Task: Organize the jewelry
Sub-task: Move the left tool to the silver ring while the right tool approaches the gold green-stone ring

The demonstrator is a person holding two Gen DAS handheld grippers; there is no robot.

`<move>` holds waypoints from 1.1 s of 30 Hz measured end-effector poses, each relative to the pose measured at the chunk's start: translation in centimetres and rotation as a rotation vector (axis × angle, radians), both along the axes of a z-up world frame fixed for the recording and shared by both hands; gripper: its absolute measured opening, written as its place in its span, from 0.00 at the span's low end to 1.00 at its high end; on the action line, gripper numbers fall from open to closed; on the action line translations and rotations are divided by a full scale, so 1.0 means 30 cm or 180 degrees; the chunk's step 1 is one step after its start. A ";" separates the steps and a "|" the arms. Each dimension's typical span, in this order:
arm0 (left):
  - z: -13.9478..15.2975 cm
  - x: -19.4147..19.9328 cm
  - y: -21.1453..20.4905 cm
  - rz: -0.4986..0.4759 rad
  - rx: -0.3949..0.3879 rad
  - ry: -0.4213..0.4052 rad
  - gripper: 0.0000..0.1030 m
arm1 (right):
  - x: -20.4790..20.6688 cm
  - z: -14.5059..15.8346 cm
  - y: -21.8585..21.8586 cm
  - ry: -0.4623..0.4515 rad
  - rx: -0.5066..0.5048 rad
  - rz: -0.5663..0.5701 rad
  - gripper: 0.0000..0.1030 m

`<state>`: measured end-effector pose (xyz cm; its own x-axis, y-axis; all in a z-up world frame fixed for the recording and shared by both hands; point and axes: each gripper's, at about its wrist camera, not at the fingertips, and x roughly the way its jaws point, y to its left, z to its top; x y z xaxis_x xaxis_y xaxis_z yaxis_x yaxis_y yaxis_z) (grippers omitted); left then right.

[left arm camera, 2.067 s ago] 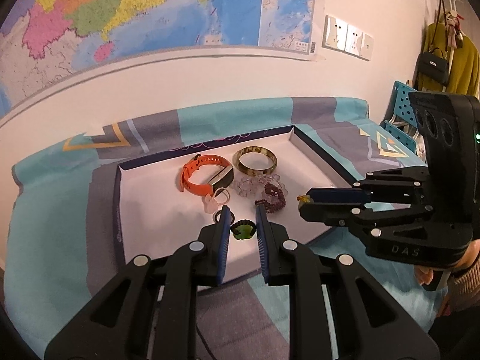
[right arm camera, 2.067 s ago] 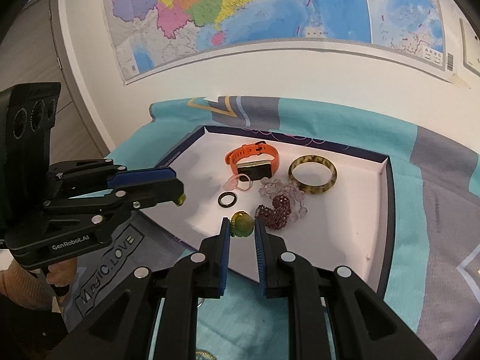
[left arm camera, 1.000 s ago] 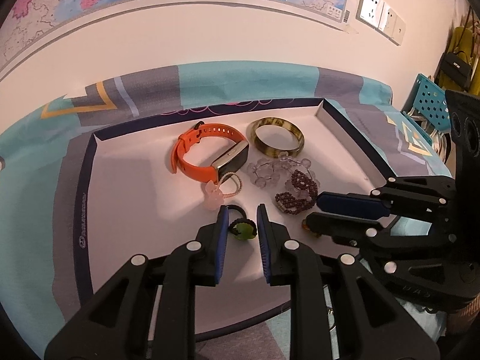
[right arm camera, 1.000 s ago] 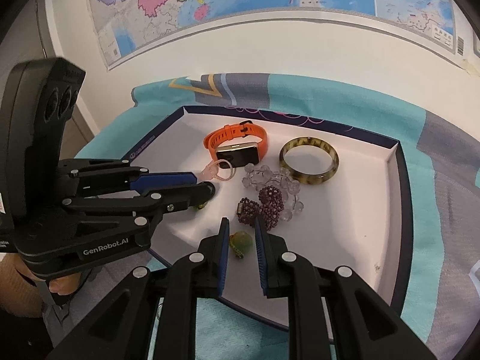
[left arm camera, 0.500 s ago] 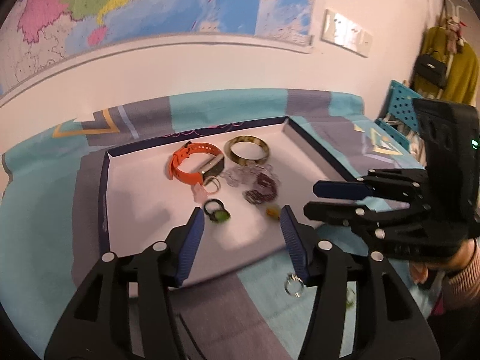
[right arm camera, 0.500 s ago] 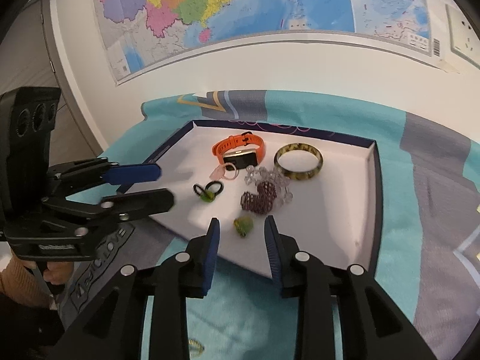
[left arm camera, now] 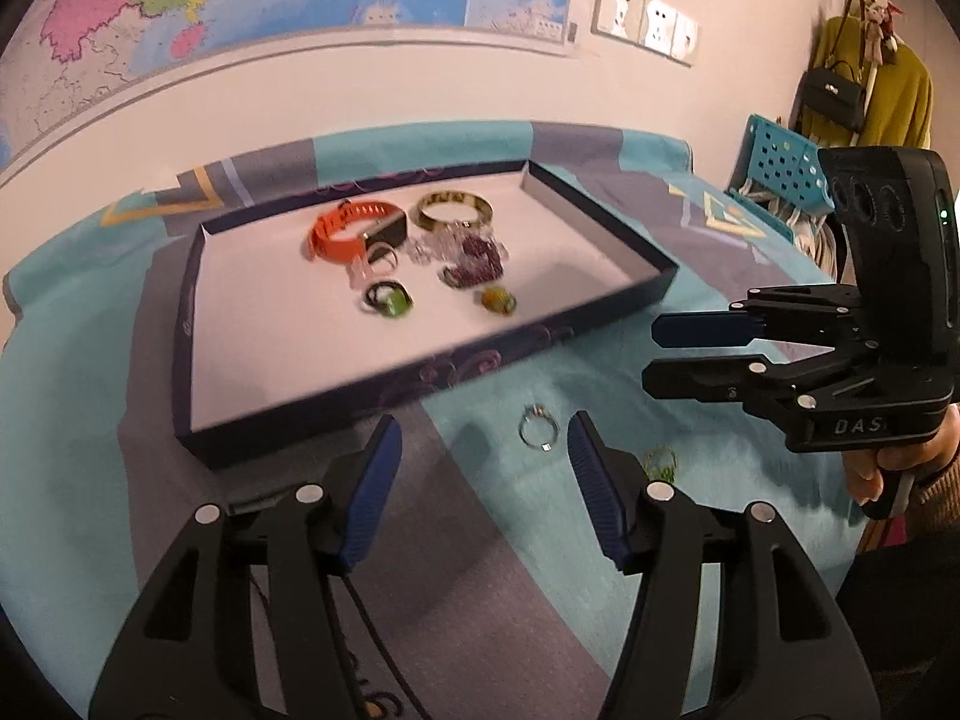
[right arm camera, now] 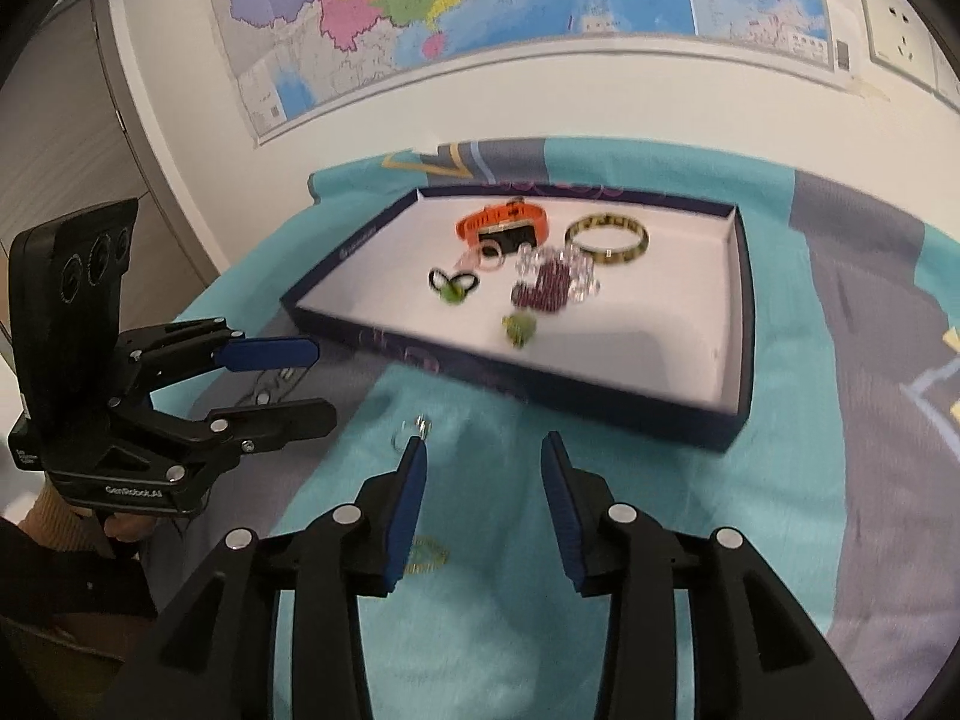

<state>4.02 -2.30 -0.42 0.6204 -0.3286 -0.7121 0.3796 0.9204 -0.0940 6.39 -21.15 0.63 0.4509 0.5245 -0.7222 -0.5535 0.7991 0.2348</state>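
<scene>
1. A second ago the left gripper [left arm camera: 480, 468] pinched the black ring with a green stone [left arm camera: 387, 298] over the tray [left arm camera: 600, 222]; now that ring lies loose on the tray's white floor and the fingers [left arm camera: 372, 480], released and widening, hang over the teal cloth [left arm camera: 600, 372] in front of the tray with nothing between them.
2. The right gripper [right arm camera: 483, 483] likewise gripped the yellow-green ring [right arm camera: 519, 327] a second ago; that ring now rests near the tray's front wall, and these fingers too are spreading, empty, over the cloth.
3. Both grippers have drawn back from the tray (it looks smaller in both views).
4. The orange watch [left arm camera: 351, 231], tortoiseshell bangle [left arm camera: 453, 210], clear beads [left arm camera: 435, 247] and dark red bead bracelet [left arm camera: 474, 264] sit as before.
5. On the cloth lie a silver ring [left arm camera: 539, 427] and a gold piece [left arm camera: 660, 461] just beside the left gripper.
6. Writing: "DAS" on the right gripper's body, "GenRobot.AI" on the left one's; the wall map's [right arm camera: 480, 0] print is too small to read.
</scene>
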 end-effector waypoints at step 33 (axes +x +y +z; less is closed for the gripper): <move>-0.074 0.060 -0.149 -0.0151 0.0371 0.0184 0.18 | -0.102 -0.067 -0.015 0.0152 0.0024 0.0030 0.41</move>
<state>5.83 -6.77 -2.65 0.5628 -0.2696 -0.7814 0.4201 0.9074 -0.0104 3.35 -21.59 -1.37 0.4110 0.5339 -0.7389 -0.5488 0.7921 0.2671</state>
